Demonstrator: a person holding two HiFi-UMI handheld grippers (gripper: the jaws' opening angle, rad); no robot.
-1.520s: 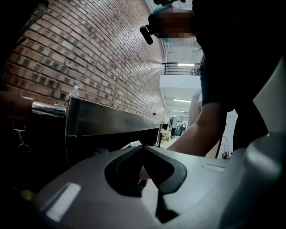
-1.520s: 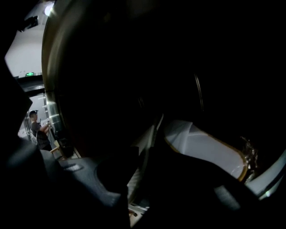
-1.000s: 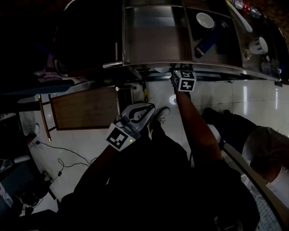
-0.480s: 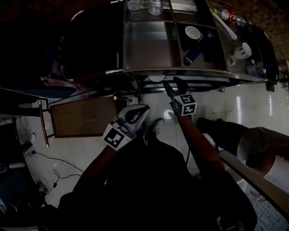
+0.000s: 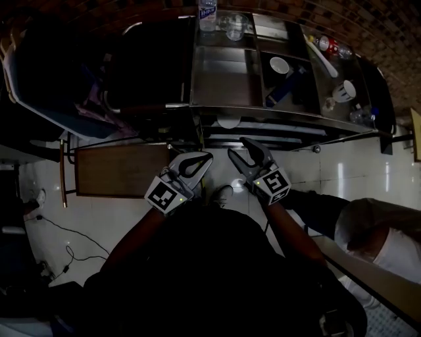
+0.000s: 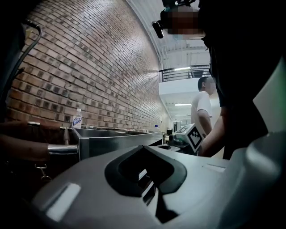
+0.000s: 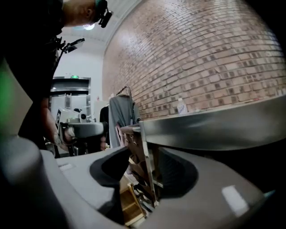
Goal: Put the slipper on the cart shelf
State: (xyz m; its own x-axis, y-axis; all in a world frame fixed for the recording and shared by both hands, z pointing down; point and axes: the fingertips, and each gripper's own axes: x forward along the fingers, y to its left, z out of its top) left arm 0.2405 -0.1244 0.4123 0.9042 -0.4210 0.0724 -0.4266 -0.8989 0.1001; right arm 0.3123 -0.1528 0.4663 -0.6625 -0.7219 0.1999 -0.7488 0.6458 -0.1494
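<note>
A steel cart [image 5: 263,113] stands ahead of me. On its lower shelf, under the top's edge, lies a pale rounded thing [image 5: 227,122], perhaps the slipper; it is too dark to be sure. My right gripper [image 5: 237,146] hangs open in front of the cart, apart from it. Its jaws have just been closing a little, with nothing between them. In the right gripper view [image 7: 144,156] the cart's frame shows through the gap. My left gripper [image 5: 206,158] floats beside it, its tips together and holding nothing, as the left gripper view [image 6: 143,148] also shows.
A brown wooden board [image 5: 122,170] stands left of the cart. A bottle [image 5: 207,13], a bowl [image 5: 279,64] and a cup [image 5: 342,91] sit on the cart's top. My shoe [image 5: 222,195] and a small white thing [image 5: 238,185] are on the tiled floor. A person [image 5: 368,227] is low on the right.
My right gripper has drawn back from under the cart's top edge towards me and risen. The left gripper has risen slightly. More of the cart's top now shows.
</note>
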